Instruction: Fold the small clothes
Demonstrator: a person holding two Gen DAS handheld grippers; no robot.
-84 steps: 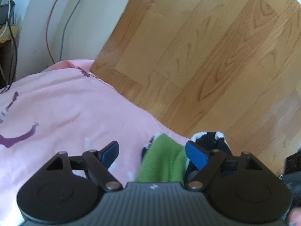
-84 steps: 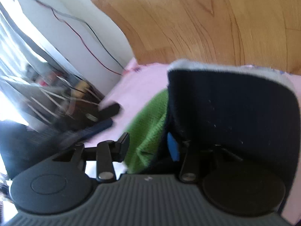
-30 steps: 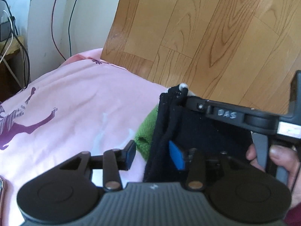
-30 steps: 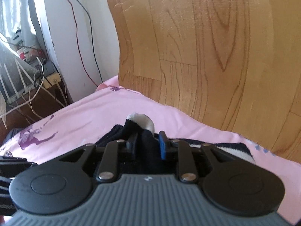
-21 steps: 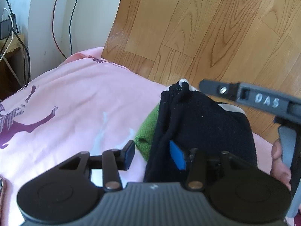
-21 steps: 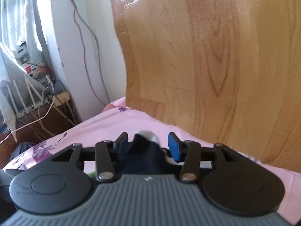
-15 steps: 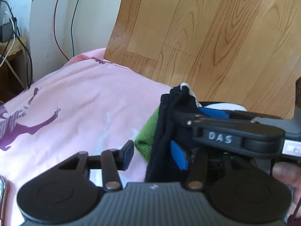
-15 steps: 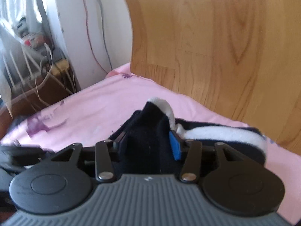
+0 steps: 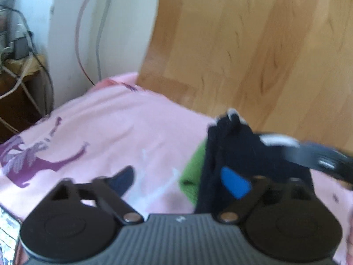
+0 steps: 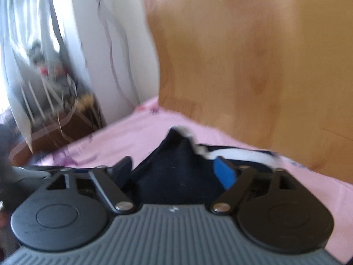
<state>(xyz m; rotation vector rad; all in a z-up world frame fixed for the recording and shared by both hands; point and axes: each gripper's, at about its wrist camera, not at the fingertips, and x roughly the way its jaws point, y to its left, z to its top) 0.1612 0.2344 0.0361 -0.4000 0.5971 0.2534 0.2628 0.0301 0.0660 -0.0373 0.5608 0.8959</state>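
I have both pairs of tongs spreading at this moment. The left tongs have jaws opening wide over the bed; the dark pad sits over bare pink sheet, the blue pad shows against the near edge of the dark garment, and nothing is pressed between them. The right tongs are opening too, with a peak of the same dark garment rising in the gap between the pads, not pinched as far as I can judge through the blur.

The relation I care about: from the left tongs the dark garment lies ahead and toward the blue-pad side, its long axis running away from me toward the wooden board behind the bed. From the right tongs it lies straight ahead, centred, its white-banded edge trailing off to the right. So I judge the right tongs the better placed for the next pinch.

A green garment lies just beside the dark one, partly under its left edge, ahead of the left tongs' gap. Part of the right tool crosses the left view's right edge, above the dark garment, blurred
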